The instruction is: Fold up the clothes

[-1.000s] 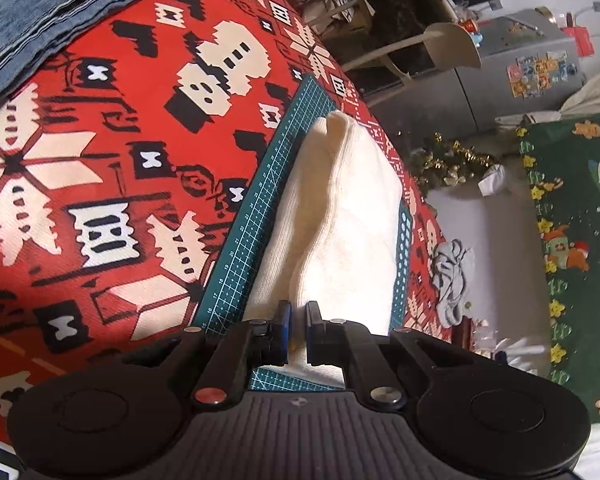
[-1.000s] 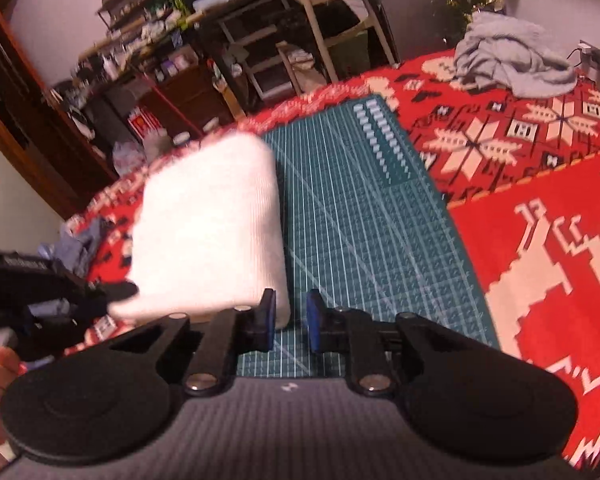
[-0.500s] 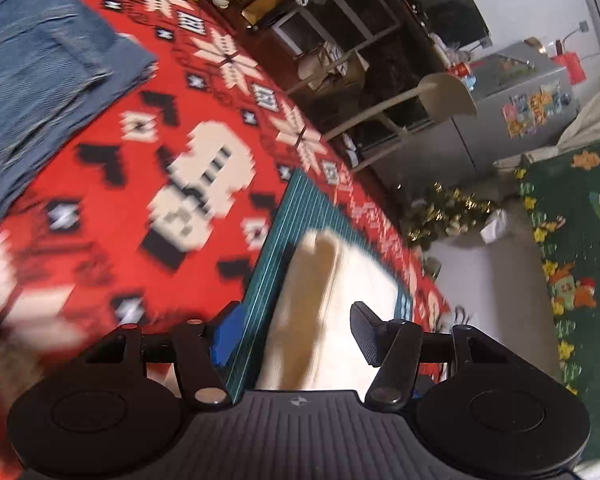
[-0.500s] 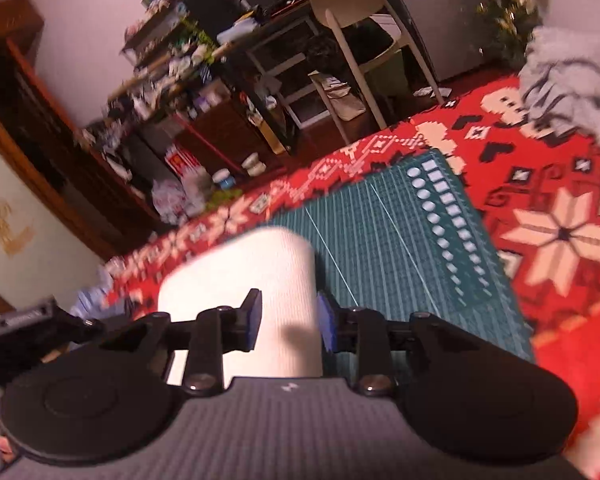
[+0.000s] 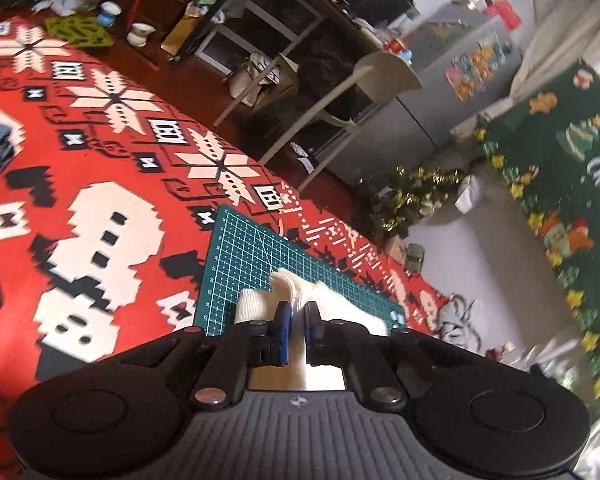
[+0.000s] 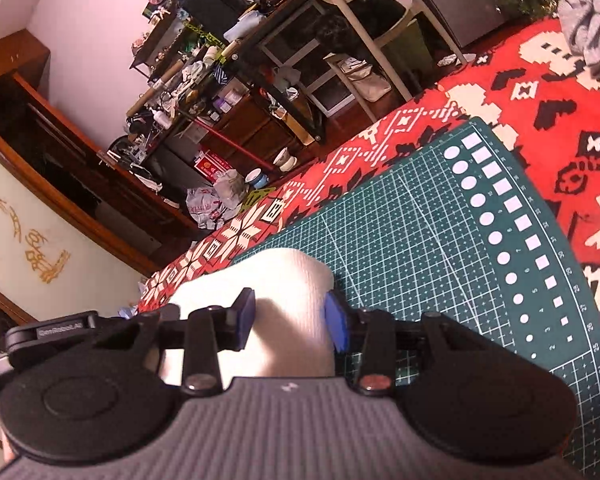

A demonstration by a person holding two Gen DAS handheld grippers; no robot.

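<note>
The white garment (image 6: pixel 268 280) lies as a thick, rounded bundle on the green cutting mat (image 6: pixel 440 240), which is spread over the red patterned cloth (image 5: pixel 100 200) covering the bench. From the left wrist view, the bundle sits at the near corner of the mat, and a bunched ridge of it rises between the pads of the left hand-held gripper (image 5: pixel 296 316). That gripper is clenched on the ridge, its blue pads nearly meeting. The right hand-held gripper (image 6: pixel 288 316) stands released, its jaws wide apart on either side of the bundle's near end, gripping nothing.

By its layered, compact look, the garment is already folded over on itself, so the scene fits either another fold being started or a finished bundle being lifted away; the pictures do not settle which. Either way, the next move needs the right jaws to close on the cloth so both ends travel together and the layers do not slip.
</note>
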